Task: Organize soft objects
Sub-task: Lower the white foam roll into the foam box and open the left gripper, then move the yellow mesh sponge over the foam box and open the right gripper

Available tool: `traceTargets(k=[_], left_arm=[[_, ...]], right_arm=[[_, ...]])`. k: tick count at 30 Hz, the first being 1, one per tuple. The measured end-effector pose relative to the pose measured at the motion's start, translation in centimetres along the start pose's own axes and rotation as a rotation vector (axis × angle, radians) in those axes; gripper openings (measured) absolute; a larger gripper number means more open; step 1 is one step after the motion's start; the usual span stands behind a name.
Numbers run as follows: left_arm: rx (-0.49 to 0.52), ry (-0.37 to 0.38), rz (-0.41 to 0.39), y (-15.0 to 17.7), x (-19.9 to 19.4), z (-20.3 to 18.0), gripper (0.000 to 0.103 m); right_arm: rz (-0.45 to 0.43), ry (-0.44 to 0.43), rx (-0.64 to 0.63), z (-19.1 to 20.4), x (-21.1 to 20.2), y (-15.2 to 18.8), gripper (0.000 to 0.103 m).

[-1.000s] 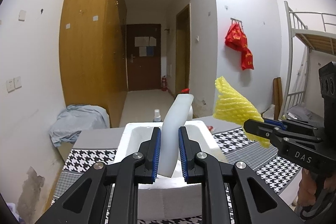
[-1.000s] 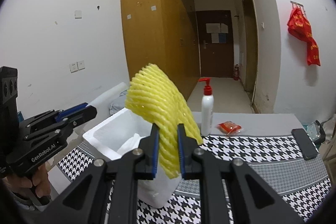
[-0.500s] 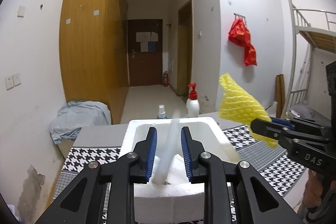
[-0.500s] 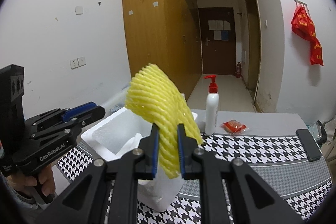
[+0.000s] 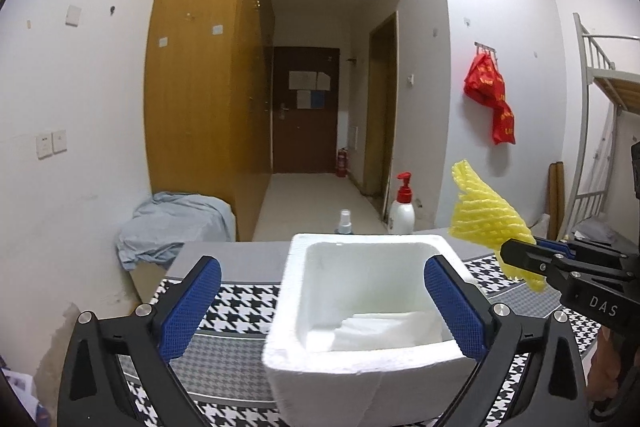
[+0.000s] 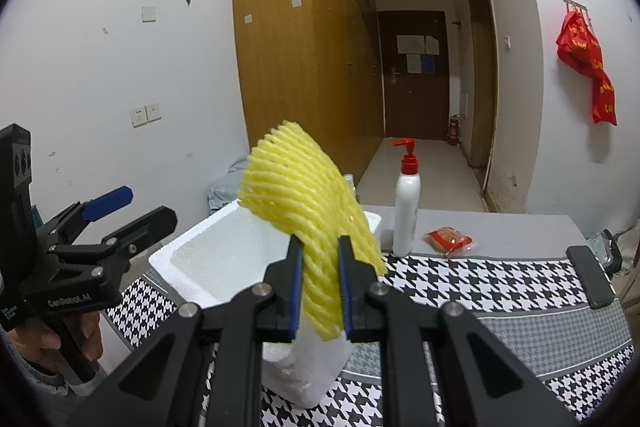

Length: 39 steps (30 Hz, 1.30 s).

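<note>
The left gripper [image 5: 322, 303] was spread wide and held nothing, its blue-padded fingers [image 5: 191, 307] standing to either side of a white foam box [image 5: 372, 355] on the table. Inside the box, a white foam sheet [image 5: 380, 329] lay against the bottom. The box sat on a black-and-white houndstooth tablecloth [image 6: 480, 283].

The right gripper [image 6: 320, 287] was clamped on a yellow foam fruit net [image 6: 304, 211], pinching its lower part while the ribbed upper part fanned out above the fingers. In the right wrist view the net hung over the near corner of the box; in the left wrist view the net [image 5: 486, 223] appeared just to the right of the box, above table level, not touching it.

Behind the box stood a white pump bottle with a red top [image 6: 407, 203] and a small spray bottle [image 5: 345, 223]. A red snack packet [image 6: 448, 239] lay on the grey strip of the table near the pump bottle, and a dark flat device [image 6: 591, 277] rested toward the table's right edge.
</note>
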State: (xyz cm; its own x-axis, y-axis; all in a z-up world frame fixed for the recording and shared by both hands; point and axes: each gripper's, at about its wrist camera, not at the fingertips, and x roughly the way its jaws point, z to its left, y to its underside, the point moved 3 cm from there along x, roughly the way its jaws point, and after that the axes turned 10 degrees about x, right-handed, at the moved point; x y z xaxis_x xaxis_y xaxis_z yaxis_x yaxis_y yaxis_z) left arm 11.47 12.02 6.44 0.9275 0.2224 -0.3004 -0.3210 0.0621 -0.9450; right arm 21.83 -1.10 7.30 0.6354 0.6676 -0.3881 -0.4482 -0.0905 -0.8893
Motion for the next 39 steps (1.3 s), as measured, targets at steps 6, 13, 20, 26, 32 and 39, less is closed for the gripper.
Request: traceTargets(k=[6, 13, 20, 26, 32, 39], left_arm=[[-0.02, -0.023, 0.004, 0.2, -0.4, 1.3, 0.102], [-0.028, -0.045, 0.005, 0.5, -1.1, 2.3, 0.102], [-0.053, -0.077, 0.005, 1.2, -1.8, 4.1, 0.102], [-0.066, -0.094, 0.006, 1.7, -2.2, 5.1, 0.102], [-0.068, -0.097, 0.006, 1.8, -2.3, 5.5, 0.102], [-0.07, -0.095, 0.011, 1.9, -2.2, 5.6, 0.102]], right_arm=[[0.007, -0.012, -0.015, 0.8, 0.5, -0.1, 0.019], [0.021, -0.024, -0.031, 1.7, 1.3, 0.0, 0.019], [0.031, -0.034, -0.034, 2.4, 2.2, -0.1, 0.019], [0.05, -0.04, -0.04, 3.1, 3.3, -0.1, 0.021], [0.053, -0.041, -0.043, 3.3, 3.7, -0.2, 0.021], [0.062, -0.047, -0.055, 3.6, 4.1, -0.1, 0.021]])
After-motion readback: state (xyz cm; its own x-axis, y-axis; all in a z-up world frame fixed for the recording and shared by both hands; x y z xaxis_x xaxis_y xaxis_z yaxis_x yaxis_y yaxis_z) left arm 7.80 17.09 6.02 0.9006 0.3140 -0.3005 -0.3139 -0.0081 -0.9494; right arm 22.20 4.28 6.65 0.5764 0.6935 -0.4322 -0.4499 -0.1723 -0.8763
